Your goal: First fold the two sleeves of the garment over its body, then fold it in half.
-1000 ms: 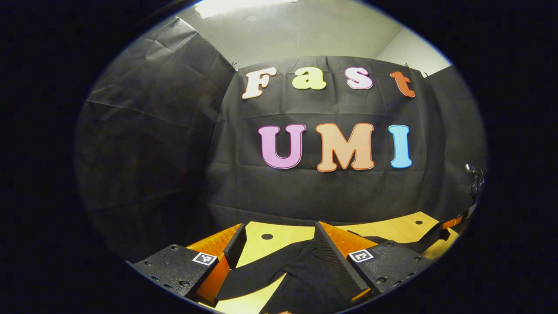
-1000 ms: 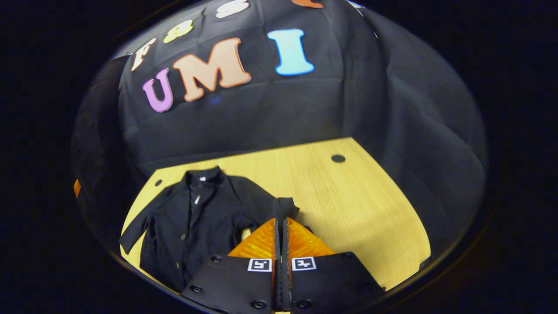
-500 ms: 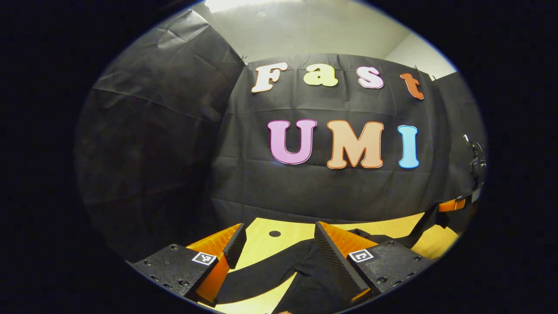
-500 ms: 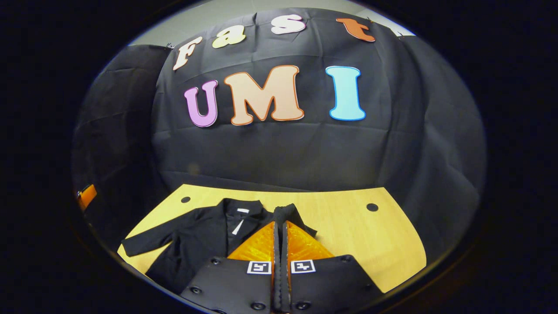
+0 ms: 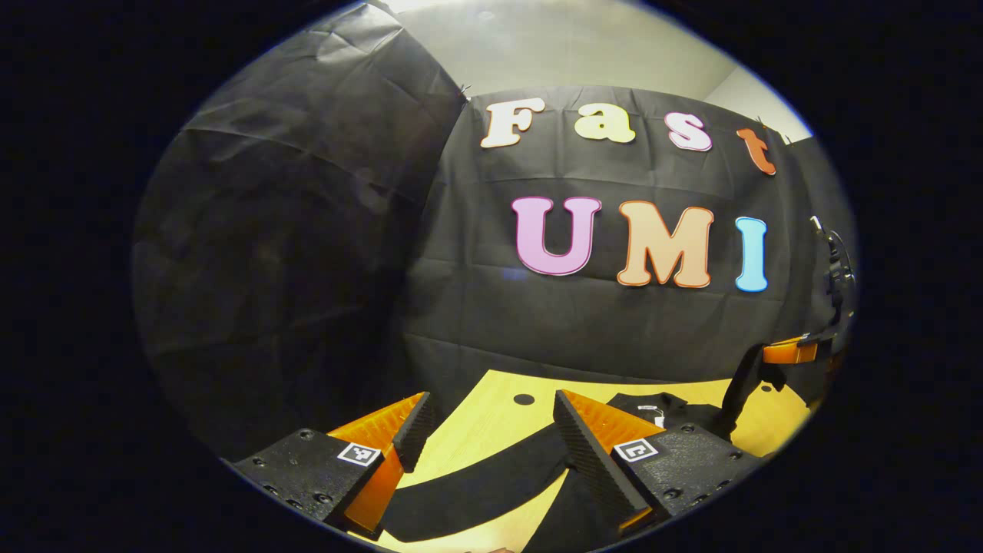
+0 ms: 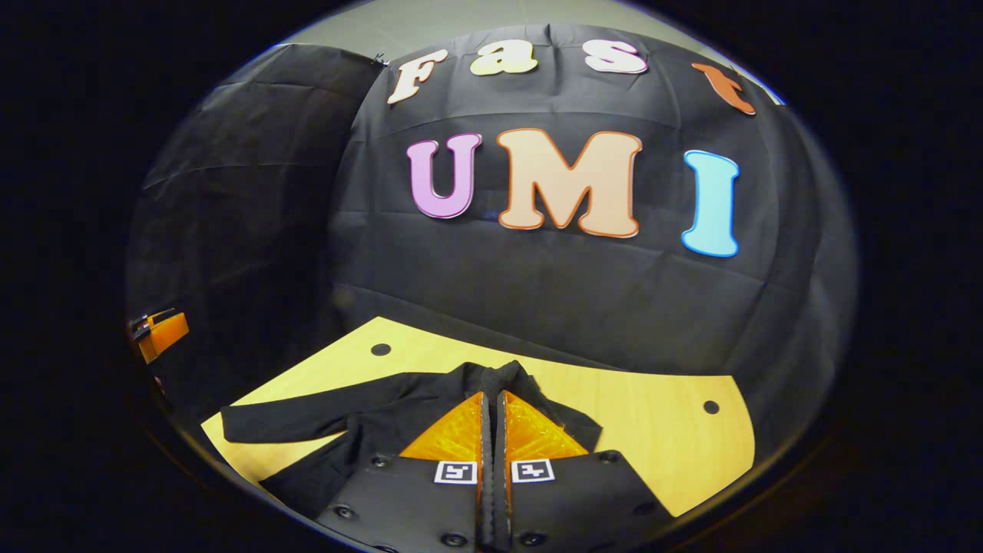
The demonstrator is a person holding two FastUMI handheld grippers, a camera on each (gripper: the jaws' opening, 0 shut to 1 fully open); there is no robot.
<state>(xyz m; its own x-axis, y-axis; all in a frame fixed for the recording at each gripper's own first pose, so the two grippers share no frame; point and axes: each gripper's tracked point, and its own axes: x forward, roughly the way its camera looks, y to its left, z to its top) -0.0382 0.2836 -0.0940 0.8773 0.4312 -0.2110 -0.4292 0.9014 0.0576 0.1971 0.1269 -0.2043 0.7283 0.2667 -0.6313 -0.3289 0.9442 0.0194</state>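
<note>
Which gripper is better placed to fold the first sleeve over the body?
Probably right: the right gripper is shut on a sleeve. The left gripper is open above the other sleeve.

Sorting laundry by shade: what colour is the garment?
Plain black garment; clearest in the right gripper view.

Both rigs look the same: the left gripper (image 5: 488,430) and right gripper (image 6: 492,418) each have chunky black textured housings with round screw heads, a small square black-and-white marker tag per side, and ribbed wedge-shaped fingers (image 5: 591,453)
</note>
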